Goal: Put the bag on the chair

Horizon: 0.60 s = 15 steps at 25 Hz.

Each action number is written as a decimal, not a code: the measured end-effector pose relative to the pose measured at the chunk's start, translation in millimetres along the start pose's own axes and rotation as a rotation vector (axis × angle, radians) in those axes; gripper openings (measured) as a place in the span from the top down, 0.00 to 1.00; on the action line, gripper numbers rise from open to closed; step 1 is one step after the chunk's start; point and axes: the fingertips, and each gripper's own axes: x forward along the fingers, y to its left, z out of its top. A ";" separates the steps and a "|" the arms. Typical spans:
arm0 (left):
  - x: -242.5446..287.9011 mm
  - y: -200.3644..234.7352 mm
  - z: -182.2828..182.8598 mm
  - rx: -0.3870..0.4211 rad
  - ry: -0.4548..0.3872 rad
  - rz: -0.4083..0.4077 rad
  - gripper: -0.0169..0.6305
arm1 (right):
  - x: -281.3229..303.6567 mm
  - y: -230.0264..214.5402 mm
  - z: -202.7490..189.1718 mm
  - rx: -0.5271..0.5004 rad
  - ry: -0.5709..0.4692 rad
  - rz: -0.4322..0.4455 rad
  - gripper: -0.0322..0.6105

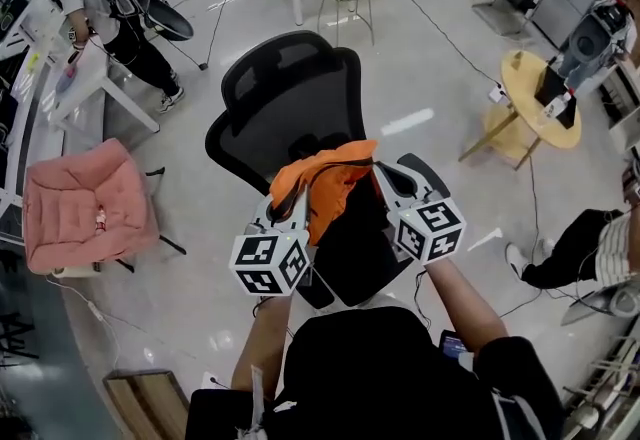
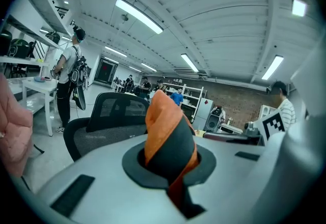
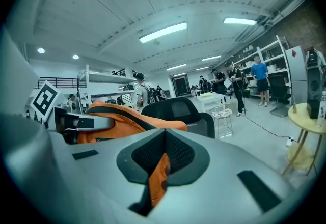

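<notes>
Left gripper: jaws clamped shut on a fold of the orange-and-black bag | right gripper: pinched closed on the bag's right edge | bag: slung between both grippers, over the black mesh chair seat, near side of the backrest

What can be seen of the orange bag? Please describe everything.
The bag is soft, crumpled fabric, orange with black panels. It hangs bunched between the left gripper and the right gripper, each shut on a fold of it, over the seat of the black mesh office chair. Whether it touches the seat cannot be told.
</notes>
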 end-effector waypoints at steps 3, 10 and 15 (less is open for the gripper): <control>12.4 3.0 -7.9 -0.013 0.009 0.024 0.96 | 7.7 -12.5 -7.8 0.011 0.021 0.013 0.96; 48.7 8.4 -28.1 -0.040 0.036 0.075 0.96 | 33.4 -41.8 -28.0 0.017 0.088 0.059 0.96; 66.9 20.2 -32.3 -0.072 0.050 0.117 0.96 | 52.1 -52.2 -34.3 0.017 0.139 0.097 0.96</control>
